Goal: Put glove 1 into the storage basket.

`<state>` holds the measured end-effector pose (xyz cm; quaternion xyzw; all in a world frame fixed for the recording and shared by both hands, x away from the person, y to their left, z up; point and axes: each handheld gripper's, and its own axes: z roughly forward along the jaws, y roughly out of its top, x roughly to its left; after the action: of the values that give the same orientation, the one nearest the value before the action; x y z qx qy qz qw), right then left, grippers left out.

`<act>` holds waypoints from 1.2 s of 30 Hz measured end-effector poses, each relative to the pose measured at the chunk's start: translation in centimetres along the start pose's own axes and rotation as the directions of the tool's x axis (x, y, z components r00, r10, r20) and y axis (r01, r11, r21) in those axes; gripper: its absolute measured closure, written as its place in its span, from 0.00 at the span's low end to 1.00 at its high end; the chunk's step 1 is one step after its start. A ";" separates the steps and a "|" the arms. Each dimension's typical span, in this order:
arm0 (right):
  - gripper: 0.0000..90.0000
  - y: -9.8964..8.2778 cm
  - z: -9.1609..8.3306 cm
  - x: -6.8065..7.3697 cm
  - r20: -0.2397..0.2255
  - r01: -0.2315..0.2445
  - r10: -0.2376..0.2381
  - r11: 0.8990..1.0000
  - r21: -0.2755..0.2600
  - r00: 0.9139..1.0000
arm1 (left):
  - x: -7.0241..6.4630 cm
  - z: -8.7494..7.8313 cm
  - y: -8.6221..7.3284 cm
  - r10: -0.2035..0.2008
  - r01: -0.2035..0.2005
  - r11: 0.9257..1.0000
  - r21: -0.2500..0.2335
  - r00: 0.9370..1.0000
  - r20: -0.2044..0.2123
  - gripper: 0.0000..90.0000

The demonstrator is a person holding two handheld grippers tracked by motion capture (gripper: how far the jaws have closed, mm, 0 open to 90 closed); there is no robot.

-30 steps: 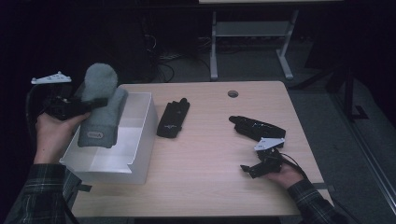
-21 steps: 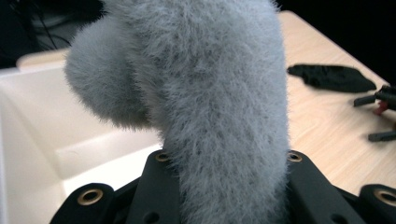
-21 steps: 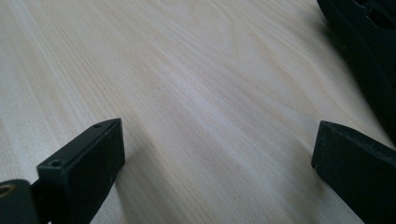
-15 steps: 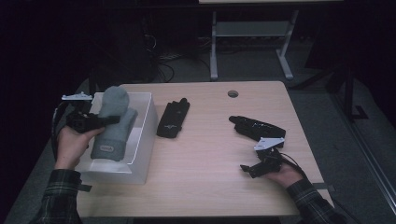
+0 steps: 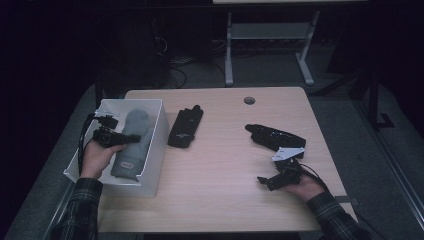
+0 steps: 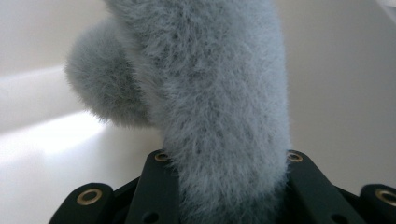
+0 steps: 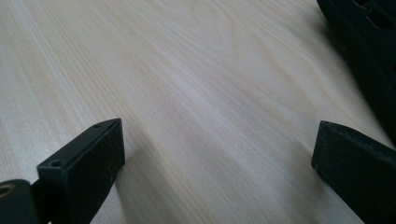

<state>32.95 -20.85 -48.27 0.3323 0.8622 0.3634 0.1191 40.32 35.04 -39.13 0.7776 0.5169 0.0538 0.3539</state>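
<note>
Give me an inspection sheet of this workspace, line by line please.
Surface: light wooden table, round grommet hole at the far edge.
Job's things: grey fuzzy slipper lying in the white box.
Clutter: two black items, one mid-table, one at right.
Grippers: left hand-held gripper clamped on the slipper; right hand-held gripper open, low over the table.
Cables: one trails from each gripper.
Surroundings: dark floor, grey desk frame behind.

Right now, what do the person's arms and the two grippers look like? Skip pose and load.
Both sleeves are dark plaid. The left gripper is black with a black cable looping off its back and a pale plate on top; its jaws are flat black bars with brass-ringed holes. The right gripper is black too, with a grey three-cornered plate, a thin black cable behind, and blocky matte black jaws with small screw holes.
</note>
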 end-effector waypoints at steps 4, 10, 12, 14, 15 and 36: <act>0.02 0.0 0.0 0.0 0.001 0.001 -0.001 1.000 0.002 1.000 | 1.2 1.1 -0.5 -0.022 0.023 0.999 0.039 1.000 -0.013 0.77; 0.02 0.0 0.0 0.0 0.001 0.001 -0.001 1.000 0.003 1.000 | 1.9 2.2 -0.9 -0.003 0.007 0.998 0.056 0.998 -0.070 0.66; 0.02 0.0 0.0 0.0 0.001 0.001 -0.001 1.000 0.003 1.000 | 2.0 2.3 -0.9 -0.004 0.008 0.999 0.051 0.997 -0.082 0.57; 0.02 0.0 0.0 0.0 0.000 0.000 0.000 1.000 0.001 1.000 | 1.9 2.2 -0.7 -0.002 0.007 0.999 0.045 0.995 -0.105 0.46; 0.02 0.0 0.0 0.0 0.001 0.001 -0.001 1.000 0.002 1.000 | 1.8 2.1 -0.6 -0.005 0.009 0.999 0.037 0.993 -0.115 0.40; 0.02 0.0 0.0 0.0 0.003 -0.001 0.001 1.000 -0.001 1.000 | -4.4 -4.7 3.7 0.129 -0.152 0.967 -0.206 0.984 -0.122 0.21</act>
<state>32.92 -20.84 -48.27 0.3334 0.8617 0.3633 0.1200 39.00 32.84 -32.13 0.7658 0.4697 0.1759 0.4025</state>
